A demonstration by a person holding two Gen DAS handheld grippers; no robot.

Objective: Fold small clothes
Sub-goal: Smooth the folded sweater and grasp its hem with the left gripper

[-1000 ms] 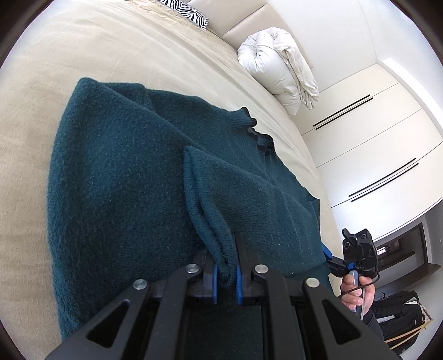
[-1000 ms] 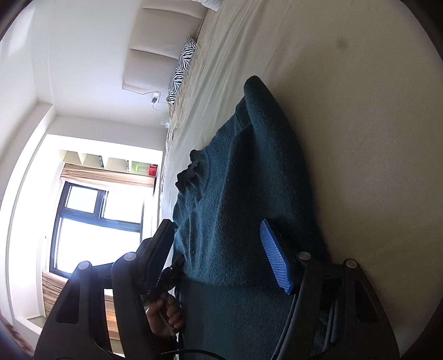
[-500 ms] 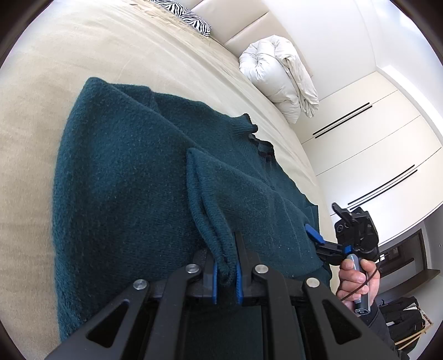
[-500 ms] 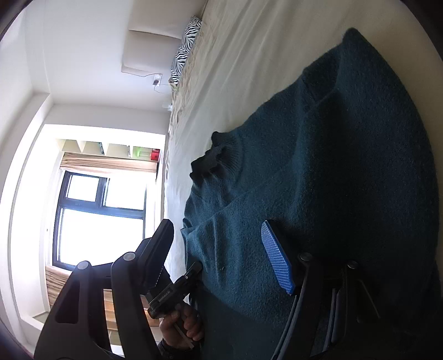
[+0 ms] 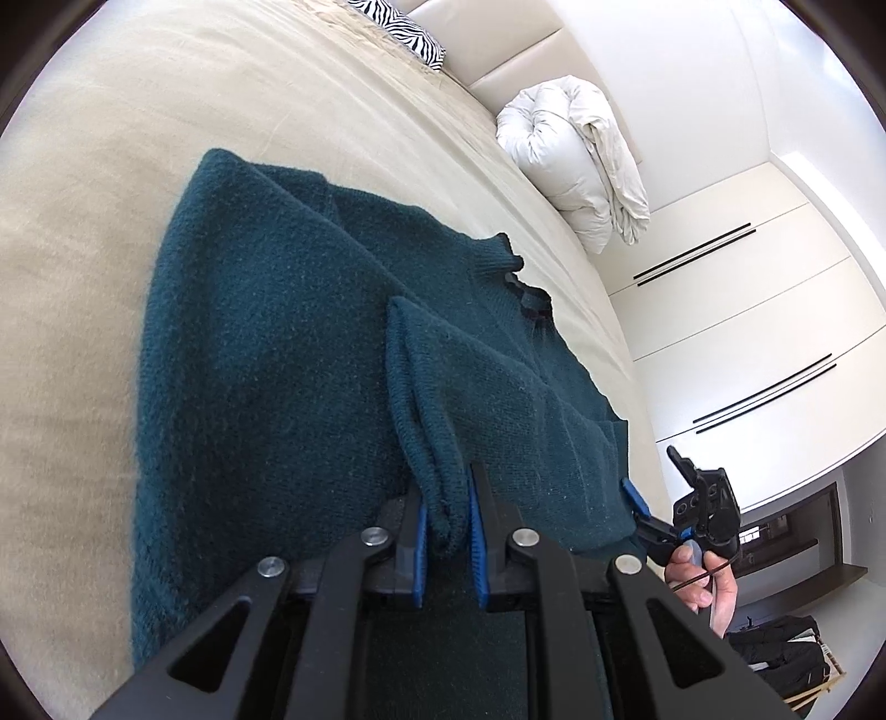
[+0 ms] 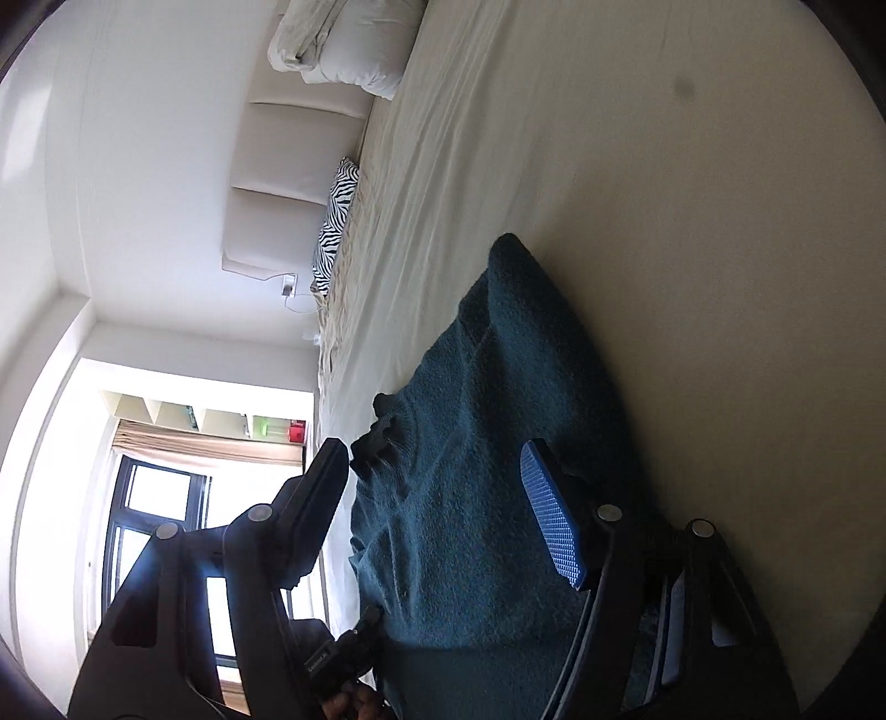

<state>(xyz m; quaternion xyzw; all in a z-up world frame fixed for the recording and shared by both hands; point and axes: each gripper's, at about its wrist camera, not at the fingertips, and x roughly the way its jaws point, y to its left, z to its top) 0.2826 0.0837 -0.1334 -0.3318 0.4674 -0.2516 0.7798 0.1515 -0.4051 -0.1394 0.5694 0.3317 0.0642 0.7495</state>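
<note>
Left wrist view, one teal sweater [image 5: 288, 354] on bed [image 5: 83, 166], left claw [image 5: 447, 531] opening around its cuff, right claw [image 6: 437, 520] wide, empty, one zebra pillow [image 5: 404, 25].

teal sweater [image 5: 277, 360], zebra-striped pillow [image 5: 407, 25]

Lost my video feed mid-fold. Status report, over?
Left gripper opening, folded sweater edge between its pads. Right gripper open, empty, over the teal sweater. Sweater flat on the bed, part-folded. Nothing in the way.
</note>
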